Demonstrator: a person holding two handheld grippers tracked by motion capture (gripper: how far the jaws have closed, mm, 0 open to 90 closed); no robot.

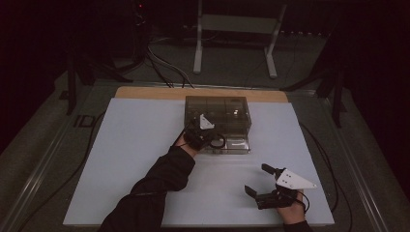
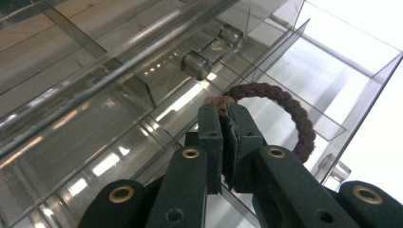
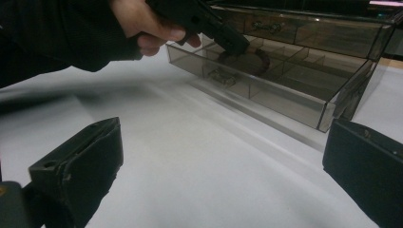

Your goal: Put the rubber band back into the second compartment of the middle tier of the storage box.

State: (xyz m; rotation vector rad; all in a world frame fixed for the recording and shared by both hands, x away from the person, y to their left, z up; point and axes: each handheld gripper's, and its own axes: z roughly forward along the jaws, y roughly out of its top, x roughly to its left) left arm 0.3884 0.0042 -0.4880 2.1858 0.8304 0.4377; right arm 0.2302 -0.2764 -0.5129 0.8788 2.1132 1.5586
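Nearest the lens in the left gripper view, the left gripper (image 2: 227, 116) has its 2 black jaws pressed together on a dark brown braided hair tie (image 2: 294, 118), pinched at the tie's joint. Rest of the loop hangs free beyond the jaw tips, over a compartment of the pulled-out drawer (image 2: 332, 80) of a smoky transparent organizer box (image 1: 218, 113). Whether the loop touches the drawer floor cannot be told. Clear dividers split the drawer into several compartments; a small clear knob (image 2: 196, 64) sits on the drawer front above it.

High view: box stands toward the far middle of the white table surface (image 1: 135, 159), drawer drawn out toward the person. Left hand (image 1: 186, 140) with its gripper sits at the drawer's near left corner, black sleeve (image 1: 159, 179) running back to the bottom edge.

Right gripper (image 1: 255, 180) rests low on the white surface at near right, well apart from the box, jaws spread wide with nothing between them. Right gripper view confirms this: 2 jaws far apart at the frame's lower corners, bare white surface between, and the left gripper farther off holding the tie over the drawer.
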